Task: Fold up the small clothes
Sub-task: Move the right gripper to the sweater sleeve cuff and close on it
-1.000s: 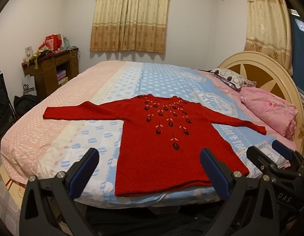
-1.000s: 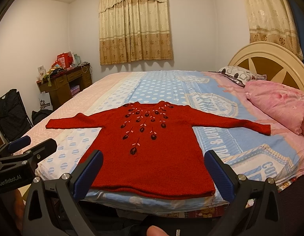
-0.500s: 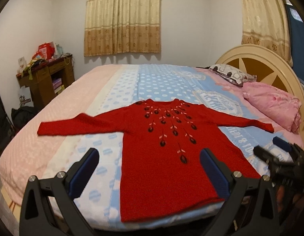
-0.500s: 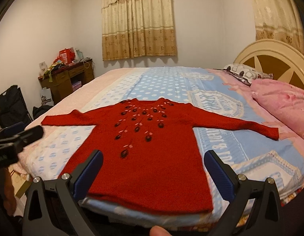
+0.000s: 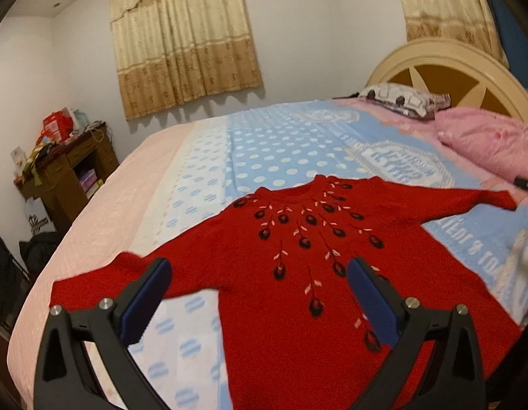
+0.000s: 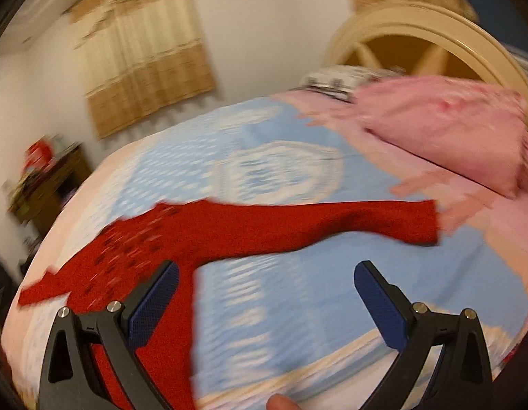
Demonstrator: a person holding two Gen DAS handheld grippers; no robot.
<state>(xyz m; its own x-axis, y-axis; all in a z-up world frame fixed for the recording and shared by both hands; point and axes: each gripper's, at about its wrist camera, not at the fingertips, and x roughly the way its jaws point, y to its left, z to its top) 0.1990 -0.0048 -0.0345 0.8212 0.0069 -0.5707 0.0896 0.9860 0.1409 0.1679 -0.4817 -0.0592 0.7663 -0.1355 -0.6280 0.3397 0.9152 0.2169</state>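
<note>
A small red knit sweater [image 5: 298,273] with dark flower embroidery lies flat, front up, on the bed, both sleeves spread out. My left gripper [image 5: 260,273] is open and empty, above the sweater's left armpit area. My right gripper [image 6: 264,280] is open and empty, above the bedsheet just below the sweater's right sleeve [image 6: 332,222]. The right wrist view is blurred by motion. The tip of the right gripper [image 5: 525,182] shows at the right edge of the left wrist view, near the right cuff.
The bed [image 5: 281,143] has a blue dotted and pink sheet. Pink pillows [image 5: 486,143] and a cream headboard [image 5: 452,65] are at the right. A cluttered wooden desk [image 5: 69,171] stands by the left wall. Curtains [image 5: 185,37] hang behind.
Both grippers moved forward over the bed and closer to the sweater. The right gripper swung right toward the right sleeve. Both stayed open.
</note>
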